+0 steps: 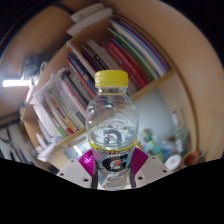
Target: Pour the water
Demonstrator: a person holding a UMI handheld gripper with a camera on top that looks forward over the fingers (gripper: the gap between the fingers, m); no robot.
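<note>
Grips a clear plastic bottle (111,130) with a yellow screw cap (112,79) and a black-and-magenta printed label (113,150). Sits dead centre ahead of the camera, base at 6 o'clock between the fingers, cap toward 12 o'clock. Looks clenched on the lower body: gripper (113,165) closed around the label band, with one magenta pad (88,158) pressing at 9 o'clock of the bottle and its twin at 3 o'clock, no gap seen on either side.

Shows a wooden bookshelf packed with upright books (100,60) beyond the bottle, running from 8 o'clock up to 2 o'clock and appearing tilted. Shows a few small items near 4 o'clock, too small to identify. Shows no cup, glass or other receiving vessel anywhere. Cannot read the water level with confidence through the clear wall.

Procedure for the step in hand, as judged:

1. Confirm the cap is off before tipping; appears seated at present, so no flow possible until removed.
2. Locate the receiving vessel first and bring the bottle mouth just above its rim.
3. Hold clamping force steady on the label band; expect thin plastic to flex, so avoid squeezing harder and forcing a spurt.
4. Rotate slowly about the grip axis, mouth leading, and stop at the first steady stream.
5. Watch for slip: low grip point plus a top-heavy swing may let the bottle pivot between the pads.
6. Return to upright before withdrawing from the vessel.
</note>
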